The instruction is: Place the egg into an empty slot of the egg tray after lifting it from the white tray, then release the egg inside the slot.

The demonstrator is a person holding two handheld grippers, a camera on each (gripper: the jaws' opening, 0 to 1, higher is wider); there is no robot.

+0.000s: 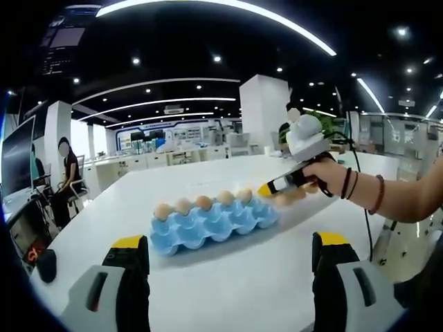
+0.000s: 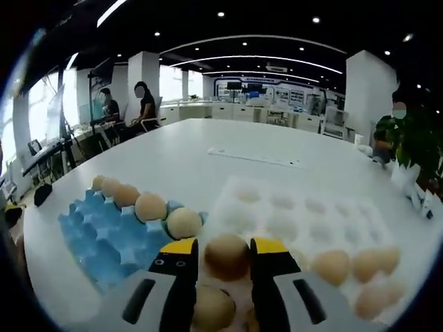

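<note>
Left gripper view: your left gripper hangs idle over the white table, jaws spread wide, nothing between them. Past it lies the blue egg tray, moulded pulp by the look, deep scalloped cups, with five eggs along its far row; the near row is bare. At its right end your right gripper reaches down, a hand on its grip.

Right gripper view: right gripper jaws closed to the width of the egg, which sits between the yellow-tipped pads over the white tray. I cannot tell whether it has left its cup yet. Shell is matte tan, smooth, rounded; the white tray is pale, shallow-dimpled, mostly empty at its far side, more eggs at its right and near ends.

Advice: grip just firmly enough to stop the egg rolling, as shell cracks under pinch. Lift straight up clear of the neighbours, carry left to a vacant blue cup, lower until the egg seats, then open gently.
</note>
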